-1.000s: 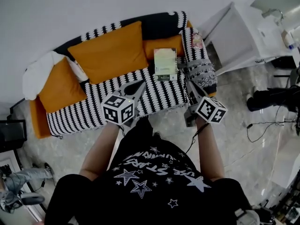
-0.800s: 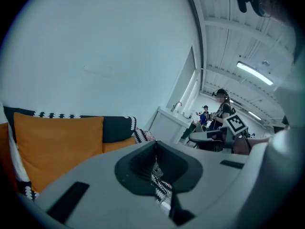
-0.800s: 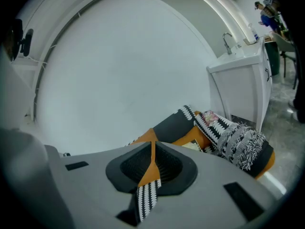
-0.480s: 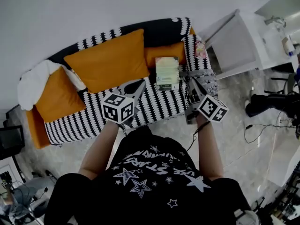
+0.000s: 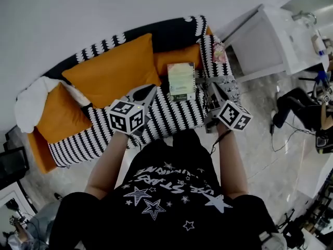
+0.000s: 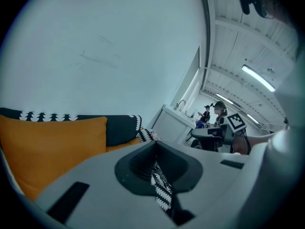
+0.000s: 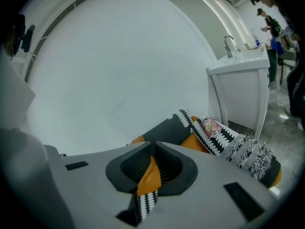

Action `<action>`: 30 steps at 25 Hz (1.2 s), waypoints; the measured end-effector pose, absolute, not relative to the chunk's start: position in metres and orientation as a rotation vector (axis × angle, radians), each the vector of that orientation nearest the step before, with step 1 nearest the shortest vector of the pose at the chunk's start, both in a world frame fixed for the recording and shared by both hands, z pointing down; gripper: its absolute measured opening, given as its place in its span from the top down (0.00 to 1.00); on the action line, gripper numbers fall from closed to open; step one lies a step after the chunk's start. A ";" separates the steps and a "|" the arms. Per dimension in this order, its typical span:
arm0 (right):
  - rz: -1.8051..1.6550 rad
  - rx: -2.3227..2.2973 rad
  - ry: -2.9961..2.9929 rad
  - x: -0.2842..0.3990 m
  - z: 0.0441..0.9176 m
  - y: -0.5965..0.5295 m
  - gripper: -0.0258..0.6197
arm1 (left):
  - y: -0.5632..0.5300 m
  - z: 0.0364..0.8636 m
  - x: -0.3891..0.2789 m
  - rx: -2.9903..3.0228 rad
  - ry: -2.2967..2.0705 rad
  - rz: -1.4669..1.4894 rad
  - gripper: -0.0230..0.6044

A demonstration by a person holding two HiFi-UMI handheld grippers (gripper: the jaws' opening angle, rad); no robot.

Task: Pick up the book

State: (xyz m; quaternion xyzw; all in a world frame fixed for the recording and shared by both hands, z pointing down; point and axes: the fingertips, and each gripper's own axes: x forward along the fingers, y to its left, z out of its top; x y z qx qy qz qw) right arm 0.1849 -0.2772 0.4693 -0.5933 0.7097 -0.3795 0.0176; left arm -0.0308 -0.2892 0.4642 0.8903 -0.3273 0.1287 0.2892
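- Pale wall (image 5: 78,14) backs a sofa (image 5: 171,116) under a black-and-white striped cover, which stands on a light marbled floor (image 5: 270,160)
- the book (image 5: 181,80) lies flat on the sofa seat toward its right end, pale green cover up, its far edge against a smaller orange cushion (image 5: 179,56) that leans on the backrest
- a large orange cushion (image 5: 112,69) leans on the backrest to the left of the book, and a white throw (image 5: 28,105) is bunched at the sofa's far left end
- the left gripper (image 5: 151,90) points at the seat just left of the book; its own view shows the jaws pressed together at the tips with nothing between them, only a sliver of striped cover visible through the slit
- the right gripper (image 5: 207,82) points in from just right of the book, over the fringed right armrest; its jaws are likewise pressed together and empty, with orange cushion and striped cover showing through the slit
- the book sits between the two grippers' tips; I cannot tell whether either tip touches it
- a small pink patterned item (image 5: 219,51) rests on top of the right armrest
- a white cabinet (image 5: 265,40) with a tap (image 7: 230,44) stands just beyond the sofa's right end
- the person holding the grippers wears a black shirt (image 5: 171,191) printed with white stars
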 end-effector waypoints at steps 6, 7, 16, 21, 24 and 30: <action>-1.208 -1.814 2.259 0.206 0.493 -0.302 0.90 | -0.306 0.478 -0.015 2.324 -0.929 0.363 0.95; -1.209 -1.798 2.273 0.208 0.496 -0.308 0.90 | -0.309 0.480 -0.013 2.315 -0.941 0.367 0.95; -1.257 -1.652 2.340 0.226 0.539 -0.357 0.90 | -0.338 0.509 0.018 2.255 -0.994 0.413 0.95; -1.385 -1.594 2.399 0.224 0.584 -0.371 0.90 | -0.351 0.530 0.040 2.242 -0.986 0.448 0.95; -1.450 -1.568 2.423 0.220 0.612 -0.377 0.89 | -0.356 0.550 0.048 2.228 -0.981 0.483 0.95; -1.543 -1.541 2.485 0.214 0.668 -0.386 0.79 | -0.373 0.583 0.060 2.205 -0.986 0.474 0.95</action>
